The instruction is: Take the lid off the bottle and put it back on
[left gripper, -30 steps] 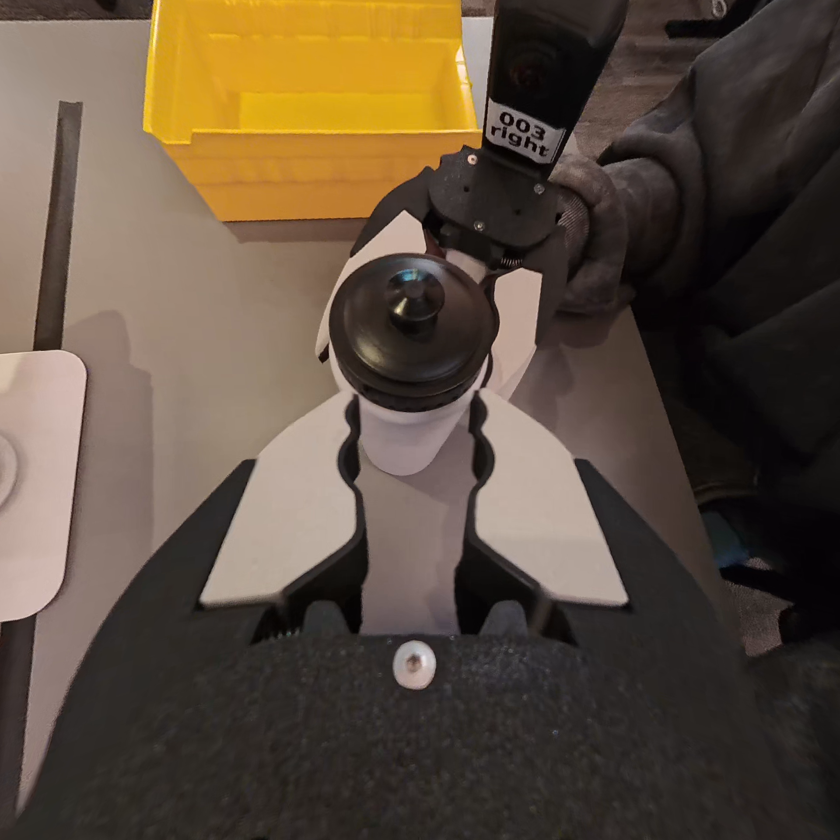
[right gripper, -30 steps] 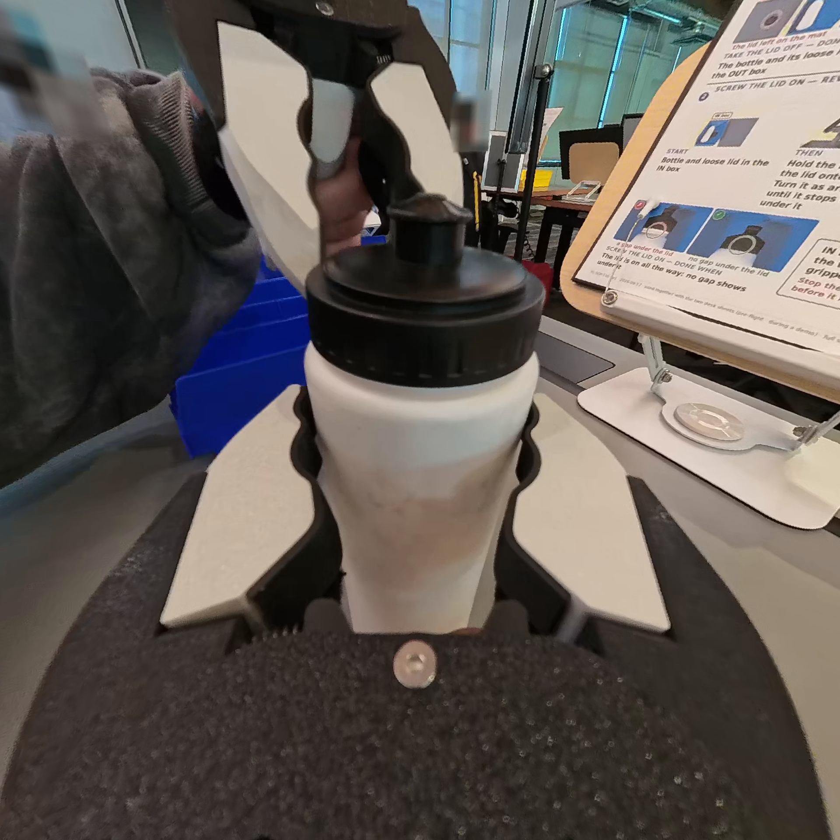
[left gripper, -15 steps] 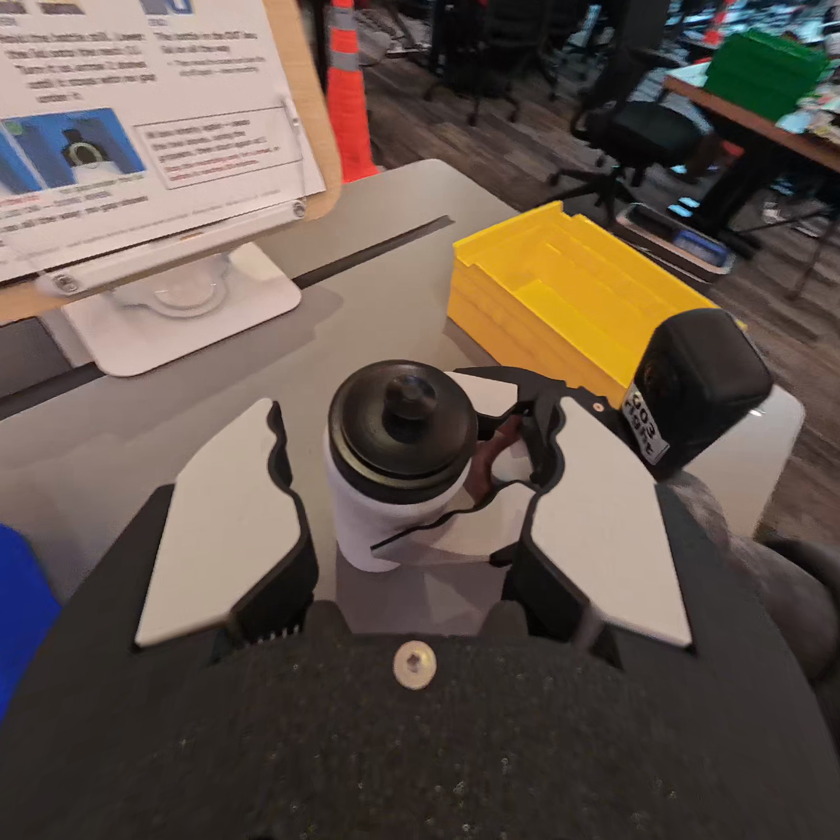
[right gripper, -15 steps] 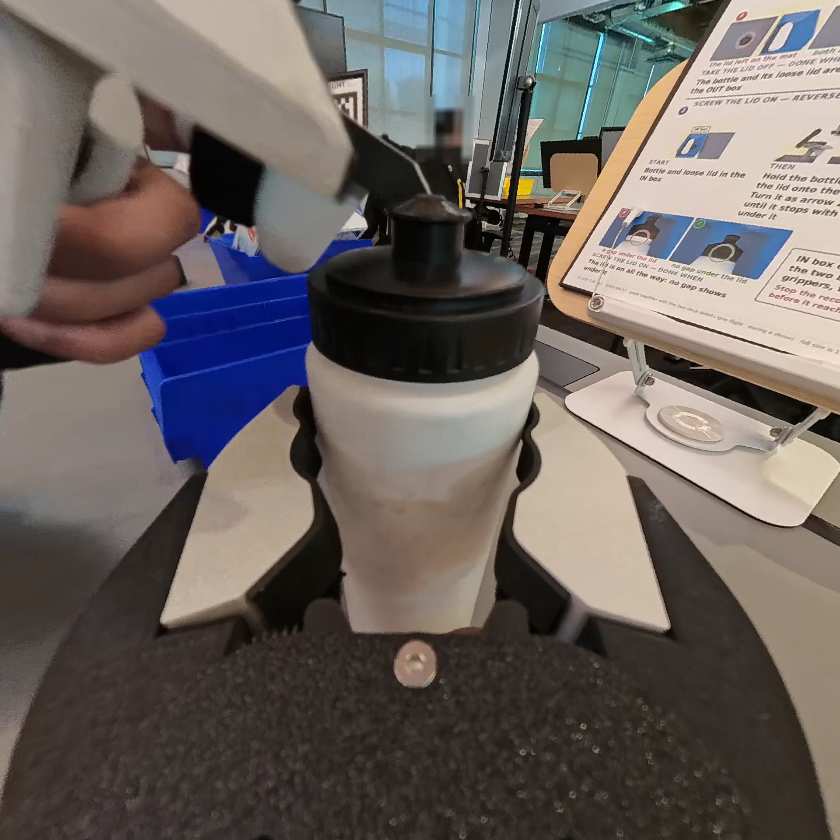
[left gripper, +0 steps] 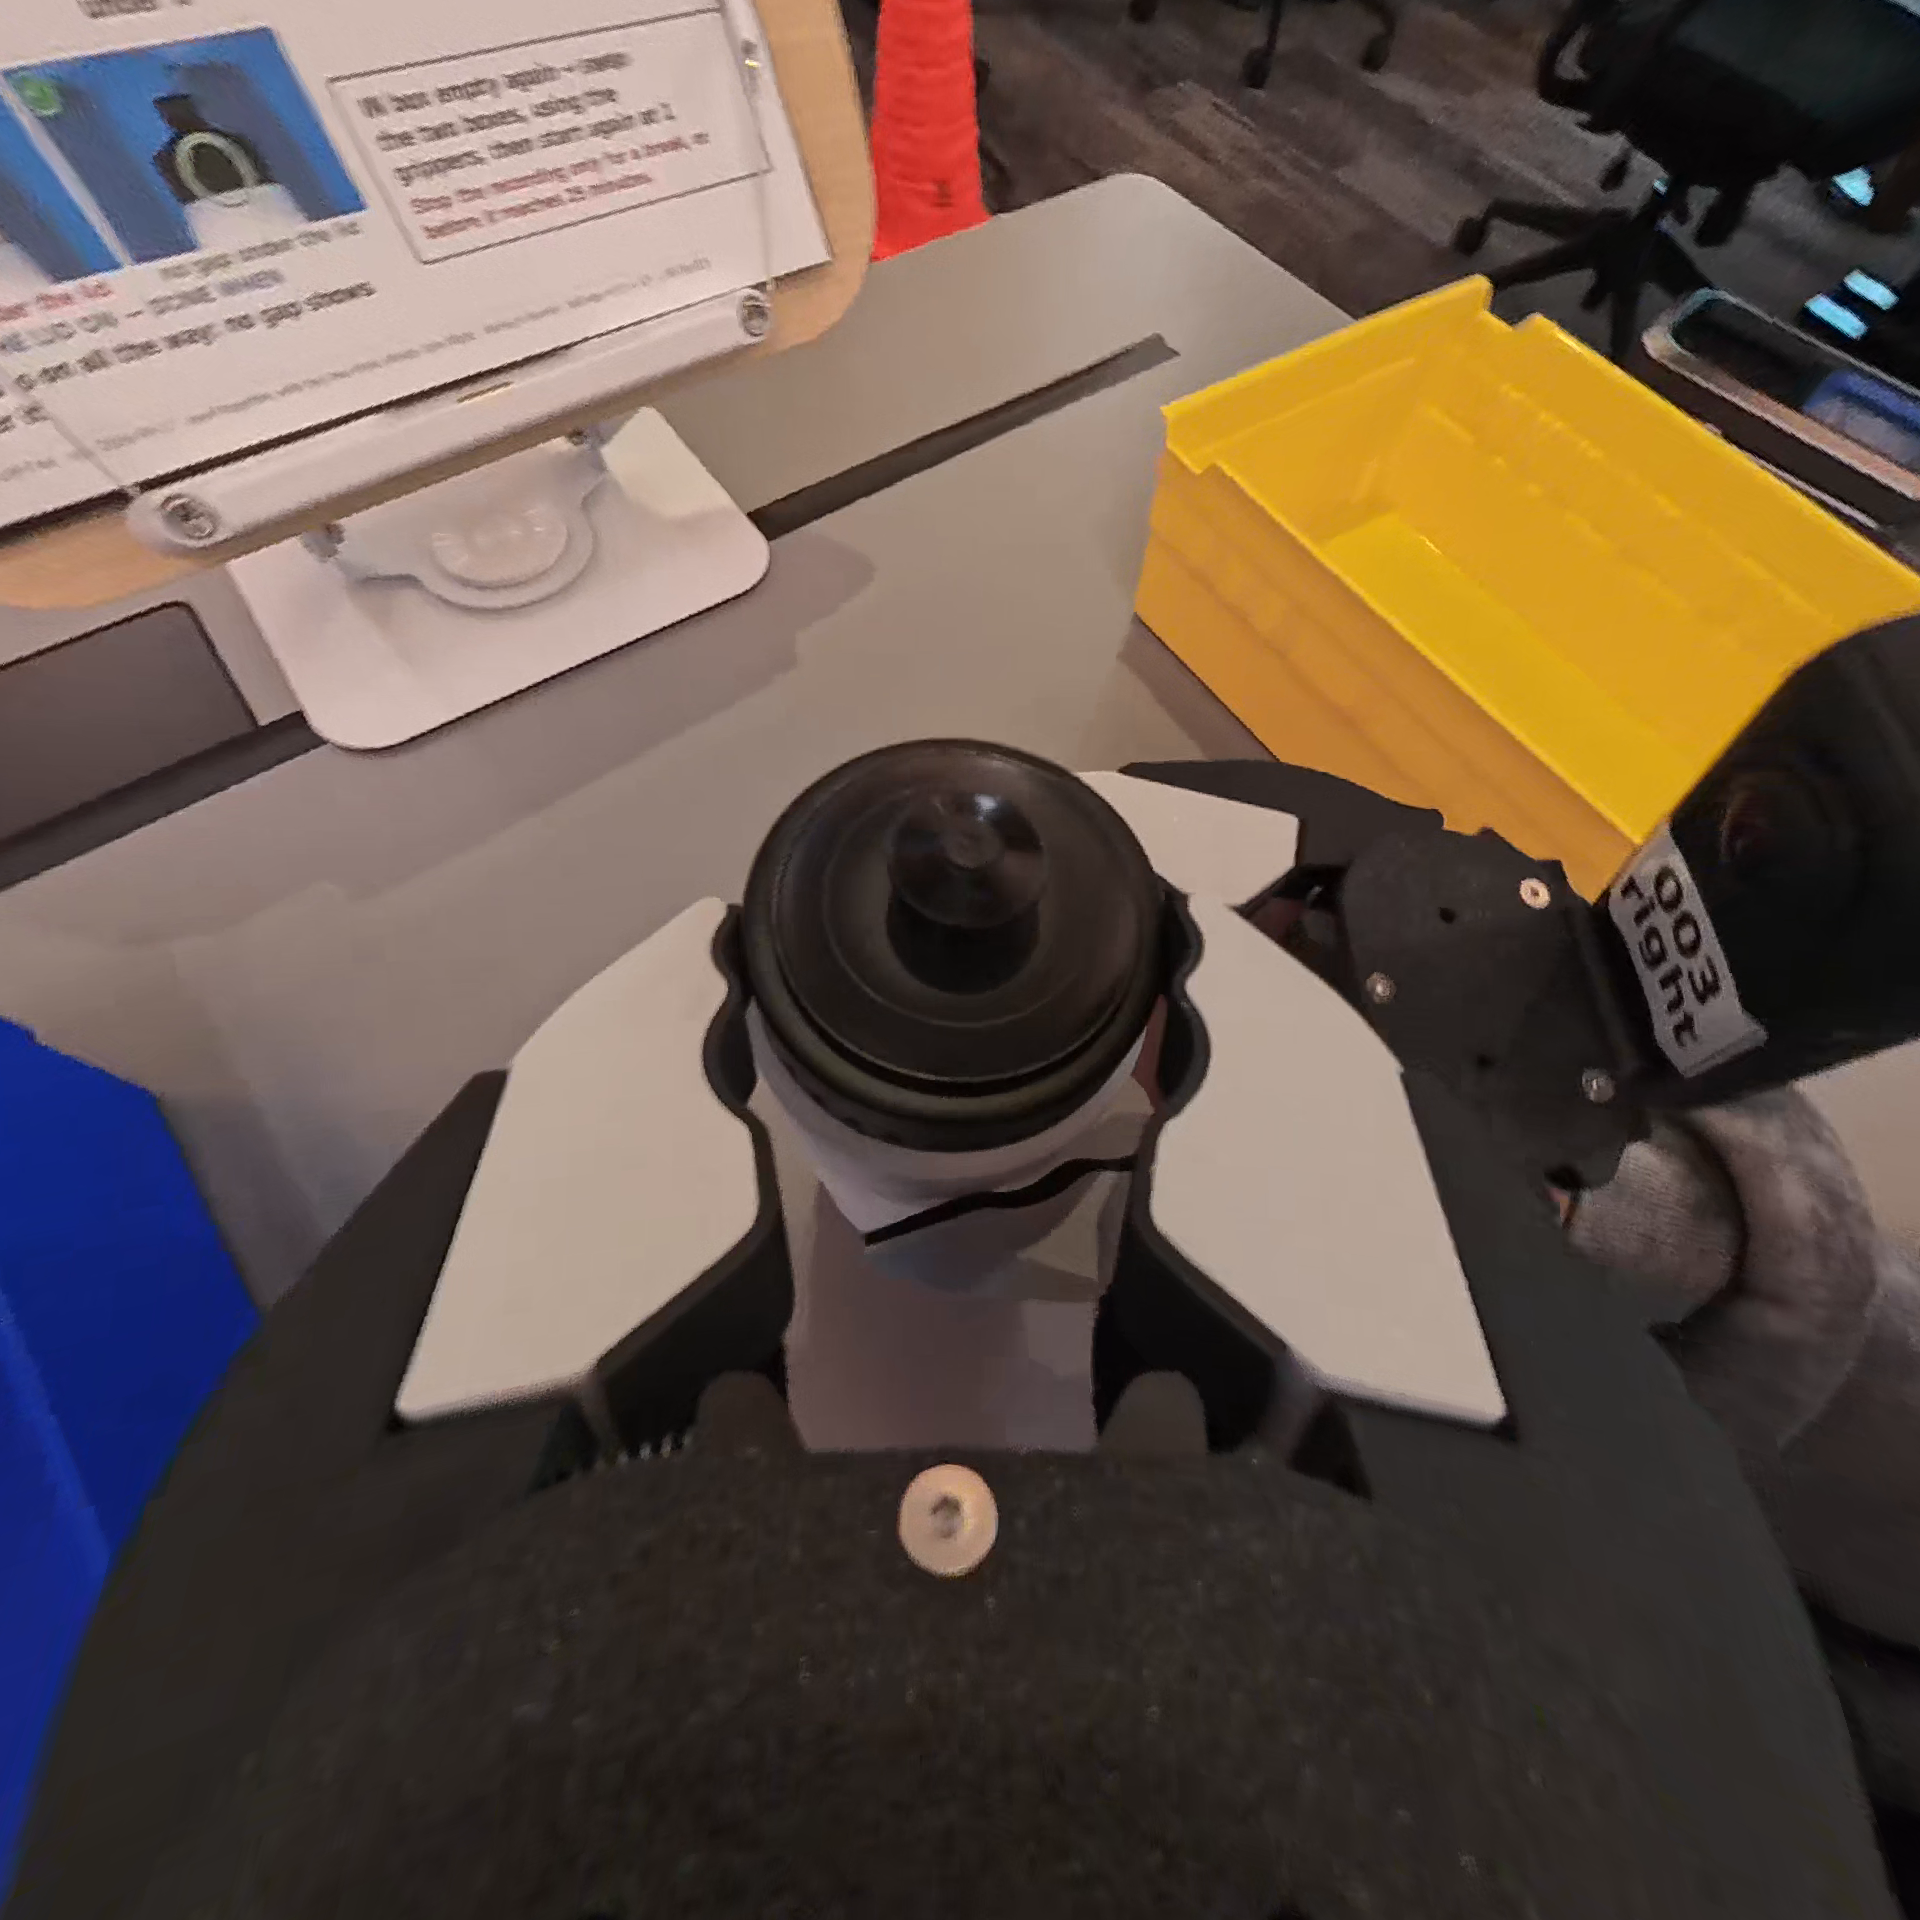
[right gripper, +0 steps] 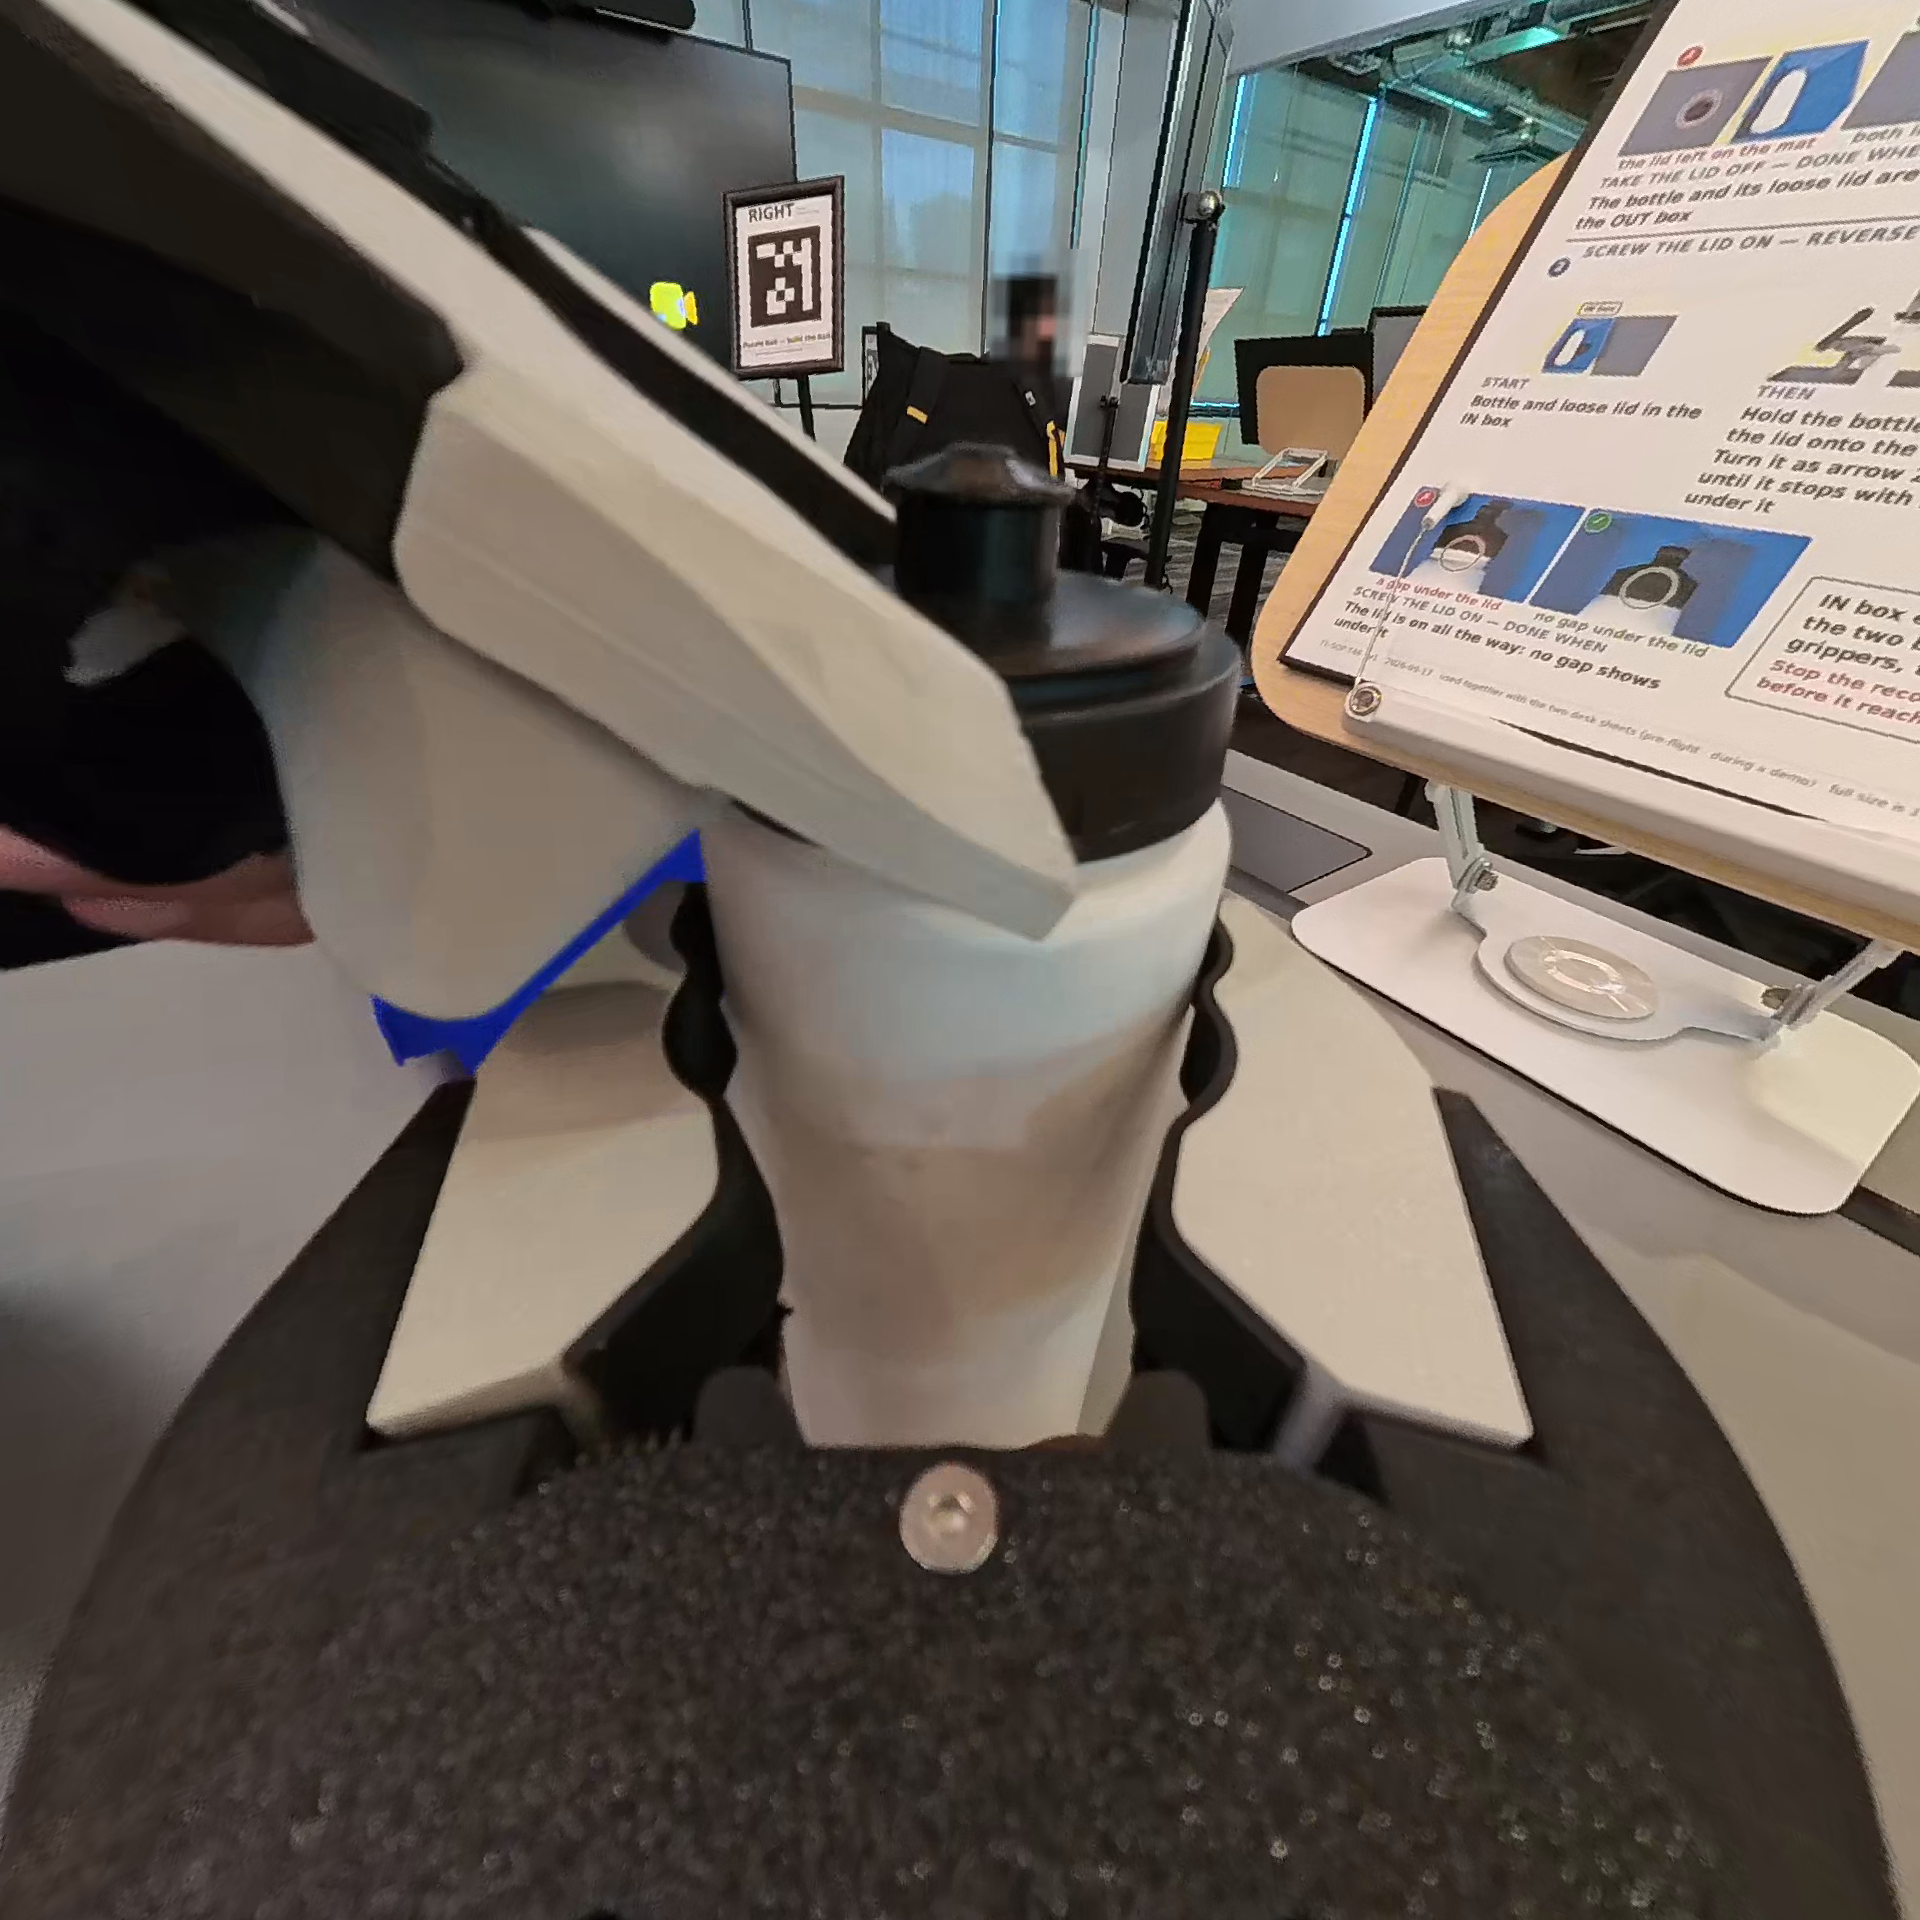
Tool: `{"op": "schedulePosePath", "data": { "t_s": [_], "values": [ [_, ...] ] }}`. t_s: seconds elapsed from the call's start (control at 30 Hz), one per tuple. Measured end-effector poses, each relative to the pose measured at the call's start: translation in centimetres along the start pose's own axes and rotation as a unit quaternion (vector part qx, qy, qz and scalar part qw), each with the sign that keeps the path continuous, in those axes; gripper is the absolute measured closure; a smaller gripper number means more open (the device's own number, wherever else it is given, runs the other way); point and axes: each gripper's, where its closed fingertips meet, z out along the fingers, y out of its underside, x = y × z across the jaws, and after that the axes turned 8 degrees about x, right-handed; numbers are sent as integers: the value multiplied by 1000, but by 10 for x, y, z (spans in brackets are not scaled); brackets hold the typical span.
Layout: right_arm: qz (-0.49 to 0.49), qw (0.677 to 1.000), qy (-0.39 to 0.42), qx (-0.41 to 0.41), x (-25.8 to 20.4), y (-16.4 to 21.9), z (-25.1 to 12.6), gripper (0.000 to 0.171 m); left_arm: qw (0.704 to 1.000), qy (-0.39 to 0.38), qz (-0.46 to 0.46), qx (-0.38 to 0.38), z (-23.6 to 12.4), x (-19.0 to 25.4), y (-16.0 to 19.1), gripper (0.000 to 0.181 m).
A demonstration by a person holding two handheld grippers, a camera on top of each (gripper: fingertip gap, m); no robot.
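Note:
A white bottle [right gripper: 966, 1143] with a black screw lid [right gripper: 1132, 717] stands upright on the grey table. My right gripper [right gripper: 951, 935] is shut on the bottle's body from the side. Its black housing shows in the left wrist view [left gripper: 1475, 966]. My left gripper [left gripper: 951, 925] comes from above and is shut on the lid [left gripper: 951, 997], with a fingertip notch against each side of the rim. One left finger [right gripper: 675, 644] crosses the right wrist view and hides the lid's left half. Only a strip of the bottle [left gripper: 914, 1164] shows under the lid.
A yellow bin [left gripper: 1455, 582] stands to the right of the bottle and a blue bin [left gripper: 83, 1299] to the left. An instruction board [left gripper: 364, 208] on a white stand base [left gripper: 499, 613] stands behind. A person's sleeve [left gripper: 1714, 1247] holds the right gripper.
My left gripper was open wide above the lid half a second ago; it has now come down and closed on the lid's rim. The right gripper's hold on the bottle is unchanged.

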Motion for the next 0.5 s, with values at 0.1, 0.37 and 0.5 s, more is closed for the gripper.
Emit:
{"op": "schedulePosePath", "data": {
  "t_s": [0.1, 0.37, 0.5],
  "values": [
    [-1, 1000, -6, -2, -2, 0, 0, 85, 997, 64, 42, -18, -3, 3, 3, 106],
    [-15, 1000, -21, -8, -9, -1, 0, 85, 940, 261, 194, -106, -14, 6, 11, 106],
    [-18, 999, -25, -14, -10, -1, -1, 85, 887, 341, 273, -152, -17, 5, 14, 106]
  ]
}}
